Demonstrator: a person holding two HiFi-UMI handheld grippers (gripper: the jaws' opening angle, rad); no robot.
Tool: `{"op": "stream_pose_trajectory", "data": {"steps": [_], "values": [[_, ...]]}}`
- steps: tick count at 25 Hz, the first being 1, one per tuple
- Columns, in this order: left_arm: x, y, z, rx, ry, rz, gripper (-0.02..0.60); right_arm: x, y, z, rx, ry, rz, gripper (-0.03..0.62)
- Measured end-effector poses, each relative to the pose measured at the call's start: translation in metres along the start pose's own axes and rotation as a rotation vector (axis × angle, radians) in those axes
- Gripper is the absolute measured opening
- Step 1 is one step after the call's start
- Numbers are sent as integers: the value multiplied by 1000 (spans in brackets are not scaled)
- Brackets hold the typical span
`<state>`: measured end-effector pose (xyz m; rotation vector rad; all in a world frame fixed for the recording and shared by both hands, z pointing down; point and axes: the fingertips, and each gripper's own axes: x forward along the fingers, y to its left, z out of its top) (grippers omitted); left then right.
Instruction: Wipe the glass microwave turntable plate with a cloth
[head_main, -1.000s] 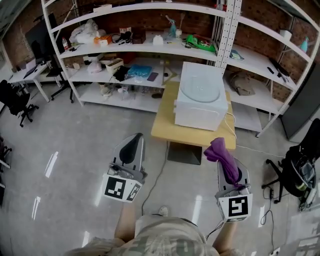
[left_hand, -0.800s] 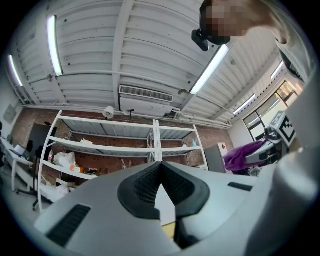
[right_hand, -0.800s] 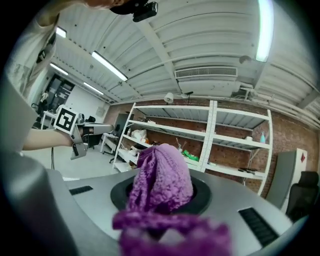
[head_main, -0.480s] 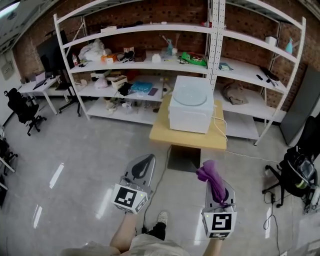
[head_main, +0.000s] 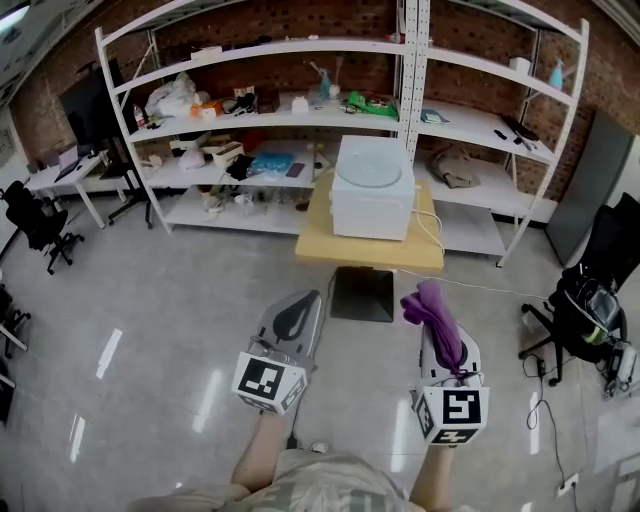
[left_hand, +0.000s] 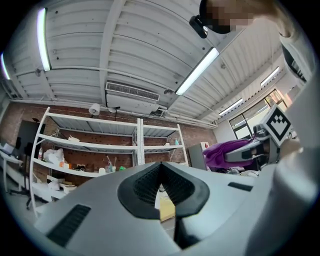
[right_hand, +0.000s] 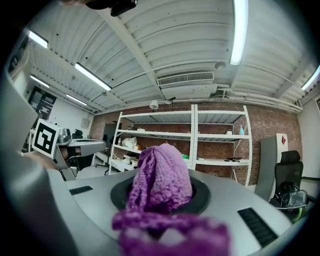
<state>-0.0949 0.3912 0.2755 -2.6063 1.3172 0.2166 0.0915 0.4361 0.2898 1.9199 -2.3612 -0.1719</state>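
Room: white shelving (head_main: 250, 48) along a brick wall (head_main: 480, 28), glossy floor (head_main: 150, 300).
Table (head_main: 330, 248): wooden, ahead of you, carrying a white microwave (head_main: 371, 215).
Glass turntable plate (head_main: 368, 172): flat on the microwave's top, well apart from both tools.
Left hand-held gripper (head_main: 292, 322): your jaws closed together, empty.
Right hand-held gripper (head_main: 446, 352): clenched on your purple cloth (head_main: 432, 310).

Shelves (head_main: 470, 128): we see a long white rack by the brick wall (head_main: 610, 70), full of small stuff.
Tabletop (head_main: 320, 240): wooden, with a white microwave (head_main: 372, 215) on it.
Chairs: we see black ones, far left (head_main: 38, 225) and far right (head_main: 590, 300).
Floor (head_main: 150, 300): grey, shiny.
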Motion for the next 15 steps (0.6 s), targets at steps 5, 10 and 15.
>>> {"op": "stream_pose_trajectory", "data": {"steps": [5,10,15], "values": [[-18,15,0,8,-5,17,2,5,21,3,-21,-7,19,49],[-38,43,-9,-21,13,65,2,15,45,-4,-35,34,46,49],[-46,69,-13,-4,55,107,2,29,64,6,-58,22,61,49]]}}
